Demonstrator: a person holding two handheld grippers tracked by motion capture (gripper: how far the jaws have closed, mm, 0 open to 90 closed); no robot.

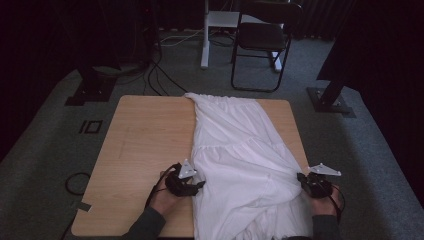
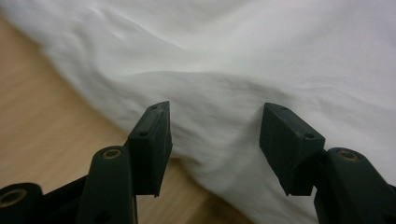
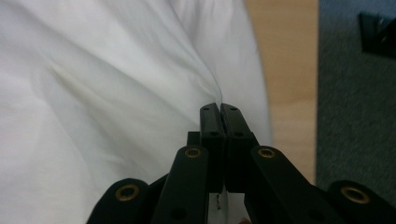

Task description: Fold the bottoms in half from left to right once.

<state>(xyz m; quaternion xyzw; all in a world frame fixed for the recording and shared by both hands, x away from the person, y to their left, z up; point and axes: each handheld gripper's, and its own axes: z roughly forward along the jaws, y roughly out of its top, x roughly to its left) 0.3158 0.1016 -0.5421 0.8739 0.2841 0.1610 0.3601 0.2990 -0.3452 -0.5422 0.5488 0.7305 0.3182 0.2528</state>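
Now: white garment (image 1: 240, 160) lies along surface's (image 1: 145, 145) right half | right tongs (image 3: 219, 108) clenched on its right-edge fold | left tongs (image 2: 215, 135) released, straddling left hem; pinch deep, then lift evenly.

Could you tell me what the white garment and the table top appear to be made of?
The white garment looks like thin woven cloth, perhaps cotton, matte: it drapes in soft folds and gathers. The table top looks like light wood or wood-look laminate, smooth with faint grain; which one I cannot tell.
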